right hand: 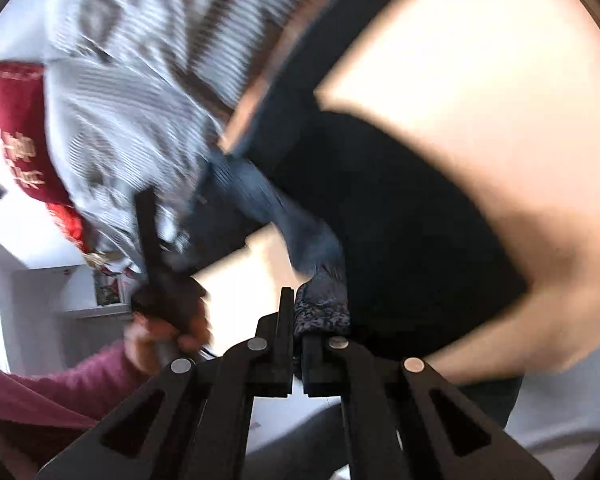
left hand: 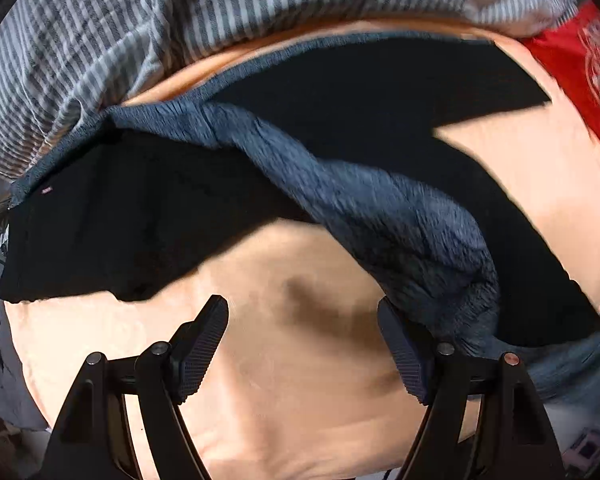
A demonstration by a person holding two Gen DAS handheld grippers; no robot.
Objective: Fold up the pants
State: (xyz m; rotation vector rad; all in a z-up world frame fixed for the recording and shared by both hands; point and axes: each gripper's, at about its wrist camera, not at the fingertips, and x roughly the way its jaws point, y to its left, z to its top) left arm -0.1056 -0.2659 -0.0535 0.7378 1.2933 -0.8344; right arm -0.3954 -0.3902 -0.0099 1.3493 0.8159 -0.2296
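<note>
Right gripper [right hand: 298, 320] pinches the pants [left hand: 380, 216] hem, lifting it off the sheet [left hand: 280, 380]; left gripper [left hand: 304, 344], jaws spread and empty, hovers just beside that raised leg.

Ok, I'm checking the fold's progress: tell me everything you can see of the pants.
The pants are dark blue, textured like denim, lying on a peach sheet, partly in deep shadow. One part is lifted and twisted into a ridge. The right hand-held gripper is shut on an end of that fabric; the left hand-held gripper hangs open just beside them.
</note>
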